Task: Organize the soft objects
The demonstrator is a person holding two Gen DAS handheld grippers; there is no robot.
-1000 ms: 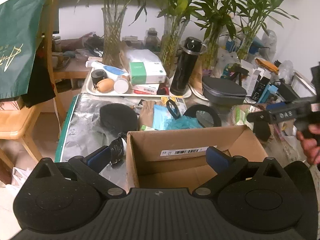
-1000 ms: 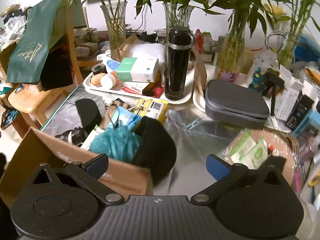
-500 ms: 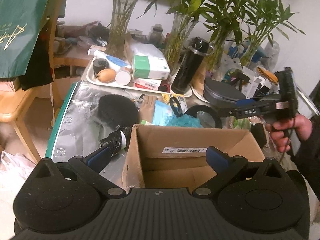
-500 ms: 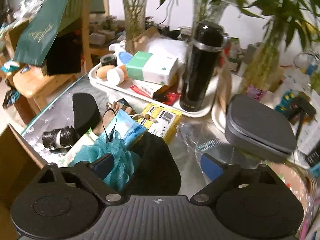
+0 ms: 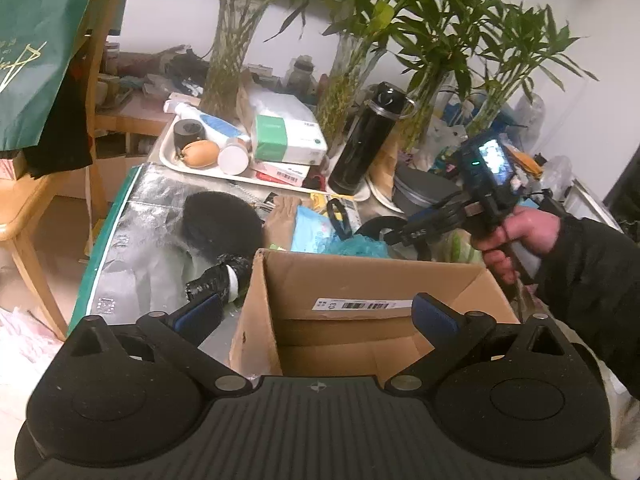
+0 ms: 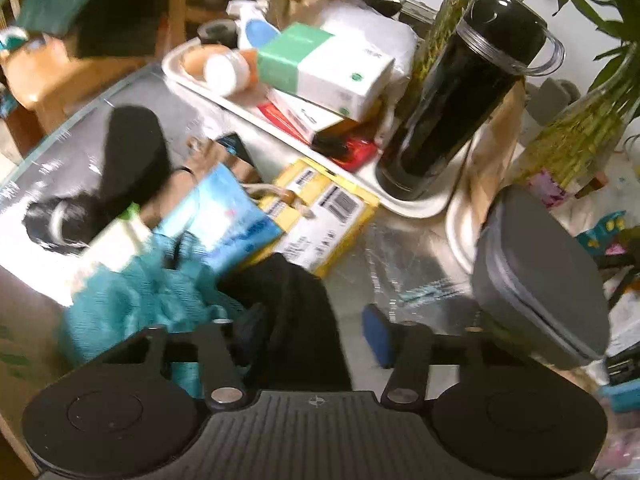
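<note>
My left gripper (image 5: pixel 316 312) is open and hangs over an open cardboard box (image 5: pixel 360 280) with nothing between its fingers. My right gripper (image 6: pixel 308 332) is tilted steeply down over a black soft pad (image 6: pixel 292 300). Its jaws are closing with the pad between them, and the right pad (image 6: pixel 378 336) still stands apart from it. A teal mesh puff (image 6: pixel 132 304) lies just left of the pad, against the box. The left wrist view shows a hand (image 5: pixel 516 232) holding the right gripper (image 5: pixel 400 234) behind the box, near the teal puff (image 5: pixel 360 246). A black round sponge (image 5: pixel 220 224) and a black roll (image 5: pixel 218 280) lie left of the box.
A white tray (image 5: pixel 168 152) with boxes and bottles, a black flask (image 6: pixel 452 100), a grey case (image 6: pixel 540 280), yellow packets (image 6: pixel 320 216) and a blue pouch (image 6: pixel 232 216) crowd the foil-covered table (image 5: pixel 140 248). Glass vases of bamboo (image 5: pixel 224 60) stand behind. A wooden chair (image 5: pixel 24 208) is at left.
My right gripper has dropped and moved in over the black pad, rolling as it went, and its jaws have narrowed. In the left wrist view the hand has come in from the right.
</note>
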